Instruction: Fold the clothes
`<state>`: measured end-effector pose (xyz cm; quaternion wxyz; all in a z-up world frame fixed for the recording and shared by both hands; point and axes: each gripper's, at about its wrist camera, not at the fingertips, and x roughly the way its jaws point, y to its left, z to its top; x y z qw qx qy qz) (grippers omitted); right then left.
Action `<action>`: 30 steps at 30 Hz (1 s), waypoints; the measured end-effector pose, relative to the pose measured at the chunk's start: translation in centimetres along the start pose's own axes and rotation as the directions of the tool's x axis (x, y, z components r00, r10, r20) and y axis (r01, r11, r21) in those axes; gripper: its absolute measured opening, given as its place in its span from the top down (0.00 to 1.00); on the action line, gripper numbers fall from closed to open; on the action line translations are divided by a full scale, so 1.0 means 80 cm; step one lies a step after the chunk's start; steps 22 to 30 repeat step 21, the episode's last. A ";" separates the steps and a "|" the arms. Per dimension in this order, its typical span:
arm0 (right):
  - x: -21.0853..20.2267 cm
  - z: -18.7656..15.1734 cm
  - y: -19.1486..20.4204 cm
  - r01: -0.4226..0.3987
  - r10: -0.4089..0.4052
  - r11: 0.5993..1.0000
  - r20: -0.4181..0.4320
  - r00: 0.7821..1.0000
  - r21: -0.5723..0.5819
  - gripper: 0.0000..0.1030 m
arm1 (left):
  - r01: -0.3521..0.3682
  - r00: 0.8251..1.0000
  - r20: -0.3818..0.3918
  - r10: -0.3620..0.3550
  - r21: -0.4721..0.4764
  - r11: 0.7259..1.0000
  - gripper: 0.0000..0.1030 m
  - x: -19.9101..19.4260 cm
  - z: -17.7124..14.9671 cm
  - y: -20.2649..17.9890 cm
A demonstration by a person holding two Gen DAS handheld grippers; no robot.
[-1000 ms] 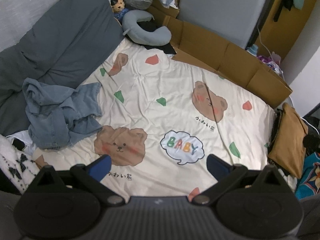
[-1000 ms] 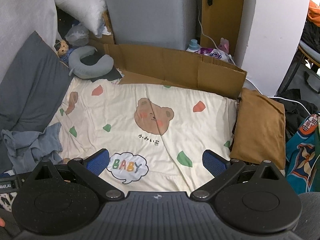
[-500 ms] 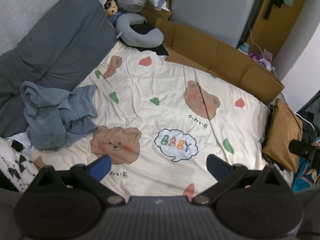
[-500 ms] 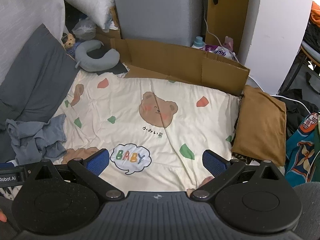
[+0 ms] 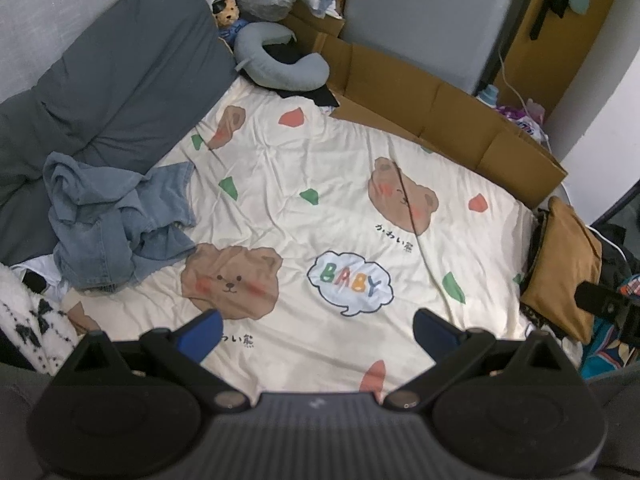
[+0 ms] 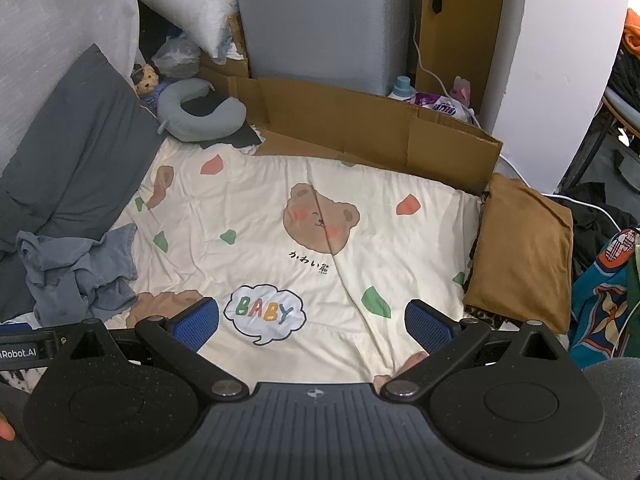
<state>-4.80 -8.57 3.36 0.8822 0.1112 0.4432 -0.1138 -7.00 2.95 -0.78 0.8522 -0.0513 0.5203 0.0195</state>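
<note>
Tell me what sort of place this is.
Probably a cluttered bedroom: a bear-print bedsheet covers a bed, a grey pillow and neck pillow lie at its head, and crumpled blue clothes wait for folding.

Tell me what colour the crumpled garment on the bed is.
Faded denim blue: the crumpled garment shows best in the left wrist view.

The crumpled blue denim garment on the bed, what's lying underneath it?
The crumpled blue denim garment lies partly on the cream bear-print blanket and partly on the dark grey pillow. White fabric peeks out at its near edge; anything else beneath is covered.
</note>
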 end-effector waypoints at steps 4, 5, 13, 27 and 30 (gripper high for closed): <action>-0.002 0.000 0.002 -0.004 0.004 1.000 0.001 1.000 -0.006 0.01 | 0.000 1.000 0.001 0.000 -0.003 1.000 0.01 -0.002 -0.001 0.001; -0.002 0.000 0.002 -0.005 0.005 1.000 0.001 1.000 -0.007 0.01 | 0.000 1.000 0.001 0.000 -0.003 1.000 0.01 -0.002 -0.001 0.000; -0.005 0.001 0.004 -0.002 0.002 1.000 0.007 1.000 -0.008 0.01 | 0.003 1.000 0.009 -0.003 0.007 1.000 0.01 -0.007 -0.001 -0.002; -0.010 0.006 0.004 0.003 -0.002 1.000 0.016 1.000 -0.023 0.01 | 0.013 1.000 0.005 -0.013 0.021 1.000 0.01 -0.005 0.002 -0.008; -0.010 0.006 0.004 0.003 -0.002 1.000 0.016 1.000 -0.023 0.01 | 0.013 1.000 0.005 -0.013 0.021 1.000 0.01 -0.005 0.002 -0.008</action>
